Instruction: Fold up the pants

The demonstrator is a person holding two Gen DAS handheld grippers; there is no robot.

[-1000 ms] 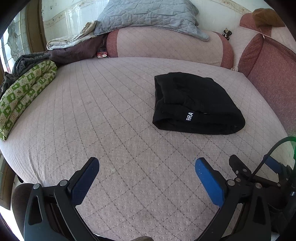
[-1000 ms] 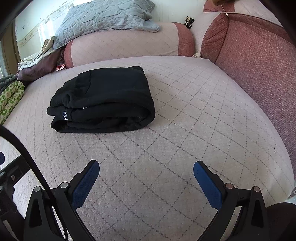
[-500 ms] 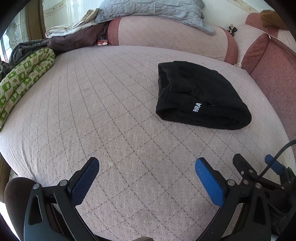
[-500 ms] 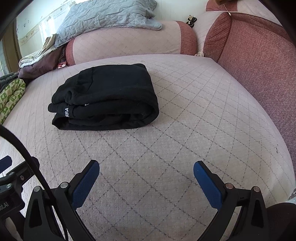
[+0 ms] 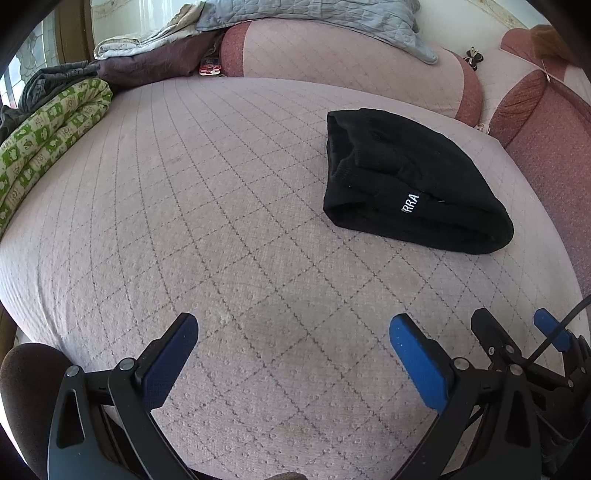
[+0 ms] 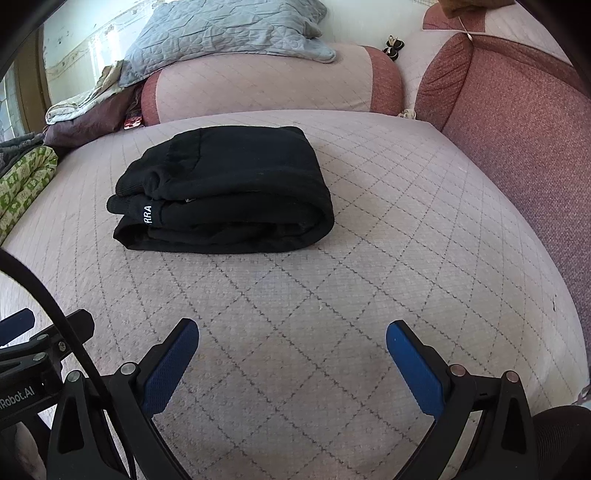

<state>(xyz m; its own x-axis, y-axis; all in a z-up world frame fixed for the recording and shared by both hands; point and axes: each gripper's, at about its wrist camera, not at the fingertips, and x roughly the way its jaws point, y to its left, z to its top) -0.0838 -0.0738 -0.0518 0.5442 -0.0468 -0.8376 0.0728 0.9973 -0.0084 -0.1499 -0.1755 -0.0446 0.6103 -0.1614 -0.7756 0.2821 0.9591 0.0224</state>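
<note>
The black pants (image 5: 410, 177) lie folded into a compact bundle on the pink quilted bed (image 5: 221, 221), a white-lettered label on the near edge. In the right wrist view the pants (image 6: 229, 192) sit ahead and left of centre. My left gripper (image 5: 293, 332) is open and empty, low over the bed's near part, well short and left of the pants. My right gripper (image 6: 291, 334) is open and empty, also short of the pants. The right gripper also shows at the left wrist view's lower right (image 5: 517, 332).
A green patterned blanket (image 5: 44, 136) and dark clothes lie at the bed's left edge. A pink bolster (image 6: 258, 85) with a grey quilted pillow (image 6: 221, 33) runs along the back. A red upholstered side (image 6: 517, 122) borders the right.
Both grippers have tilted and drifted slightly, so the pants sit a little lower in both views. The pants have not moved and both grippers stay open.
</note>
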